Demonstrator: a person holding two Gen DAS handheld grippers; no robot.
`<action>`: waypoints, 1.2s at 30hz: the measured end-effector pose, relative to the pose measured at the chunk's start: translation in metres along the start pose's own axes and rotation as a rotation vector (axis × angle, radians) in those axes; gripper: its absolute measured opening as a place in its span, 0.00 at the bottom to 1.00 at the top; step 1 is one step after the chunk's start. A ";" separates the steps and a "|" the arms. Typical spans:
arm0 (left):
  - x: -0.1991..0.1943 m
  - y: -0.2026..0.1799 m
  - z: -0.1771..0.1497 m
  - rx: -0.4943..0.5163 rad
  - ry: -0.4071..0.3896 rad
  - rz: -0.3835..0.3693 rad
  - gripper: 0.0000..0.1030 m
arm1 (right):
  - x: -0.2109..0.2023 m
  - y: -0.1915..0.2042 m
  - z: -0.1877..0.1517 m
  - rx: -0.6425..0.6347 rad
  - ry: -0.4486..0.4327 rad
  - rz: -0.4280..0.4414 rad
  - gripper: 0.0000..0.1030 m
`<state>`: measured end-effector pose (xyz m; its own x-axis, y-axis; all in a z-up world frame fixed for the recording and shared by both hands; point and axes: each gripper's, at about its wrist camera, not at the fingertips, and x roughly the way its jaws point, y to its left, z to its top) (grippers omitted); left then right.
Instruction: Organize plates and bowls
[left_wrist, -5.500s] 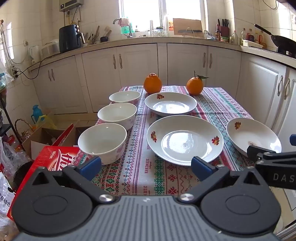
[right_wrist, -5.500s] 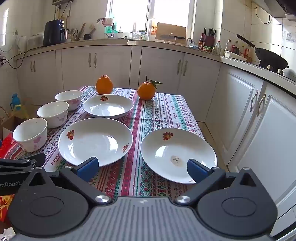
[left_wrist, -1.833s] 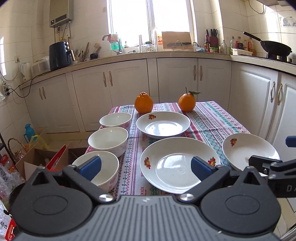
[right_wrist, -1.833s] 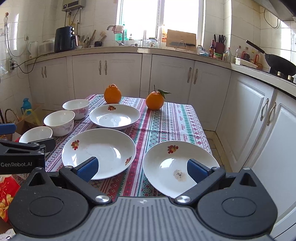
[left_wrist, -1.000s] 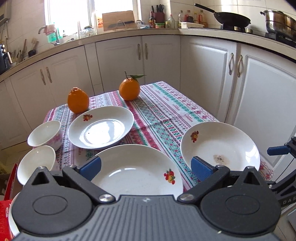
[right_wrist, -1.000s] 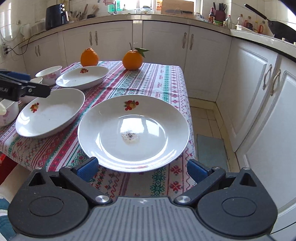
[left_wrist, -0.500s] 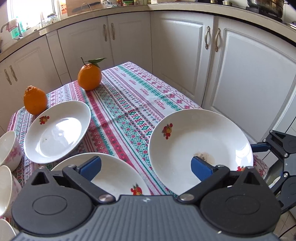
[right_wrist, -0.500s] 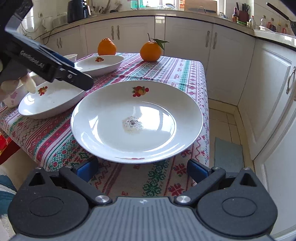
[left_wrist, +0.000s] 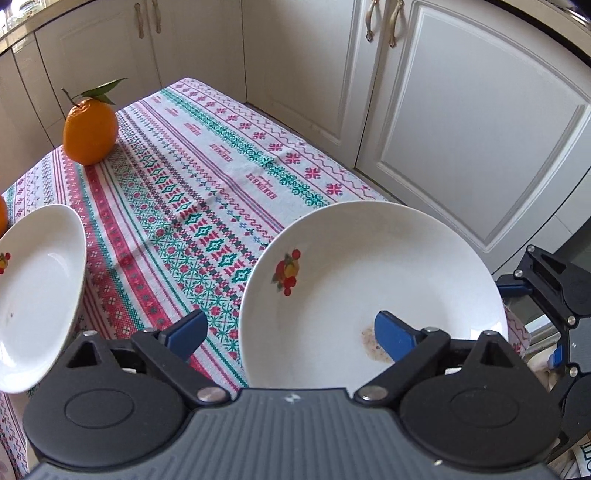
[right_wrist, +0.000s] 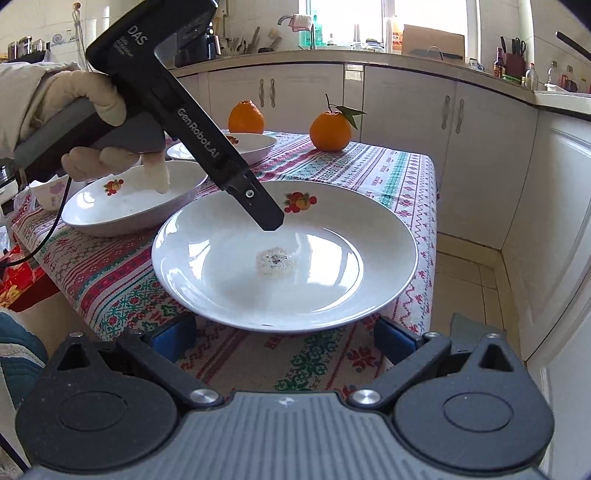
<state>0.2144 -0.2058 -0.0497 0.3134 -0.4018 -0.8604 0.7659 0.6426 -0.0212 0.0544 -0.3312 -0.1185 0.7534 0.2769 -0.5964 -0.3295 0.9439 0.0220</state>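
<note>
Three glossy white plates with fruit prints show in the right wrist view: the nearest plate (right_wrist: 284, 254), a second (right_wrist: 129, 206) at mid-left, a third (right_wrist: 255, 142) behind. Two oranges (right_wrist: 330, 131) stand at upper centre on the woven patterned tabletop (right_wrist: 388, 166). The left gripper (left_wrist: 288, 330) is spread wide over the nearest plate's (left_wrist: 369, 280) rim. The right gripper (right_wrist: 282, 338) is wide open just before its near edge, holding nothing.
</note>
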 end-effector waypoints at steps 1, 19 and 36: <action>0.003 0.001 0.002 0.002 0.013 -0.008 0.89 | 0.000 0.000 0.000 -0.002 -0.003 0.002 1.00; 0.024 0.014 0.024 0.037 0.118 -0.127 0.56 | 0.008 -0.003 0.009 -0.033 0.031 0.030 0.97; 0.027 0.014 0.033 0.097 0.152 -0.168 0.53 | 0.003 -0.001 0.011 -0.038 0.058 0.024 0.90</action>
<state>0.2523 -0.2289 -0.0567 0.0947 -0.3906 -0.9157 0.8528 0.5064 -0.1278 0.0633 -0.3297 -0.1116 0.7112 0.2873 -0.6416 -0.3693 0.9293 0.0067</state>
